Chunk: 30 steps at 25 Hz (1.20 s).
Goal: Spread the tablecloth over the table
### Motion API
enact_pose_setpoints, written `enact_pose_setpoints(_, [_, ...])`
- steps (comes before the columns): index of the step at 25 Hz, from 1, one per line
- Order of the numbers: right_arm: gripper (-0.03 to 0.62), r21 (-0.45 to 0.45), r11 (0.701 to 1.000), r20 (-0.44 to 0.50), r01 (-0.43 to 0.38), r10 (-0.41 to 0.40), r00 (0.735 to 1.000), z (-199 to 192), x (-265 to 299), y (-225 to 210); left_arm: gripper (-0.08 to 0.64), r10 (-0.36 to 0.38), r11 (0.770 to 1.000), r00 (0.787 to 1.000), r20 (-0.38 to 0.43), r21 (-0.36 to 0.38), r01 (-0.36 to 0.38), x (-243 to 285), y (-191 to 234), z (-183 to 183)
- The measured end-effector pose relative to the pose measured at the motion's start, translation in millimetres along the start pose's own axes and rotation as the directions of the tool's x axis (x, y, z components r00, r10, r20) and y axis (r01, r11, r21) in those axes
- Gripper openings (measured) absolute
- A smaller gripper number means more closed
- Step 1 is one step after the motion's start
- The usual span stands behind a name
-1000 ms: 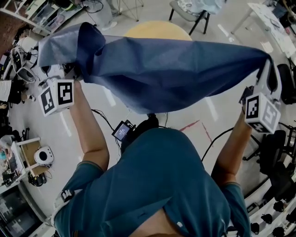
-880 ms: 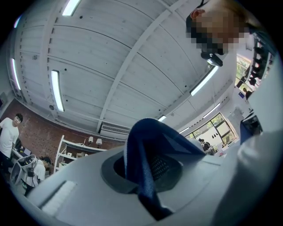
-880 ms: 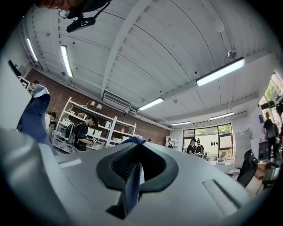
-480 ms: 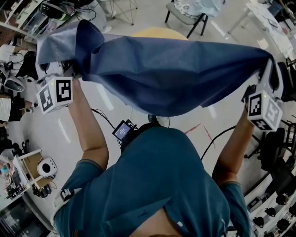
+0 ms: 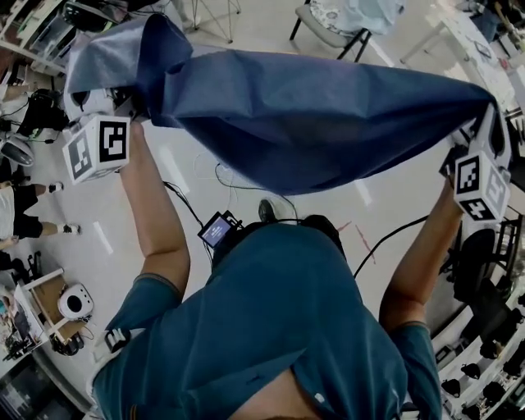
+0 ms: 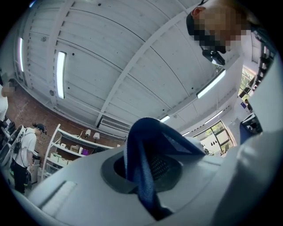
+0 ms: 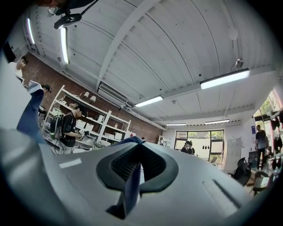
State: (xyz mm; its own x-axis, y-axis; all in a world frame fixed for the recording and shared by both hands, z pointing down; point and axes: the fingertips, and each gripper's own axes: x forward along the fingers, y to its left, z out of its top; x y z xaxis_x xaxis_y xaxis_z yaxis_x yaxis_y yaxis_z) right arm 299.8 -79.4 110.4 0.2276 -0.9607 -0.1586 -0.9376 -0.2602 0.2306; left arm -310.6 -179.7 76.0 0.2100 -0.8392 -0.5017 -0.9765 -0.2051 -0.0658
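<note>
Both grippers were clenched on the cloth. Seen in its own view, the left gripper point(image 6: 147, 174) had its jaws closed on a thick fold of the dark blue tablecloth point(image 5: 328, 115), which looped up past the tips. The right gripper point(image 7: 132, 173) had its jaws closed on a thin edge of the same cloth, standing on end between the ribbed pads.

From the head view, the tablecloth hung in the air, stretched from left to right between the two grippers on the far side of the person. Its upper edge ran fairly taut and its middle sagged in a wide belly above the pale floor point(image 5: 205, 176). At the left end a loose flap bunched and folded over the gripper. The left marker cube point(image 5: 98, 148) sat just below that bunch, and the right marker cube point(image 5: 480, 187) just below the cloth's right corner. Both bare forearms reached up and outward from a teal shirt point(image 5: 279, 328).

A chair point(image 5: 332, 23) stood at the far edge beyond the cloth. A small screen point(image 5: 216, 230) lay on the floor near the person's left arm. Both gripper views looked up at a white ribbed ceiling point(image 7: 177, 53) with strip lights.
</note>
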Motion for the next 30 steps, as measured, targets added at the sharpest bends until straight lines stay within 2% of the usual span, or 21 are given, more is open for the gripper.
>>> enact_pose_setpoints(5, [0.014,-0.012,1.0,-0.014,-0.006,0.006,1.0,-5,28,8,0.002,0.026,1.0,1.0,-0.008,-0.009,-0.027,10,16,-14])
enact_pose_setpoints(16, [0.014,0.017,0.998,-0.067,-0.062,0.063,0.996,-51,117,10,0.003,0.127,0.991,0.986,-0.108,0.066,-0.12,46,36,-63])
enact_pose_setpoints(25, [0.014,0.05,0.992,-0.157,-0.114,0.121,0.98,-124,203,12,0.002,0.227,0.969,0.95,-0.216,0.152,-0.197,83,50,-132])
enact_pose_setpoints(30, [0.014,0.062,0.987,-0.206,-0.149,0.159,0.965,-170,246,25,0.003,0.273,0.958,0.919,-0.285,0.166,-0.233,98,62,-183])
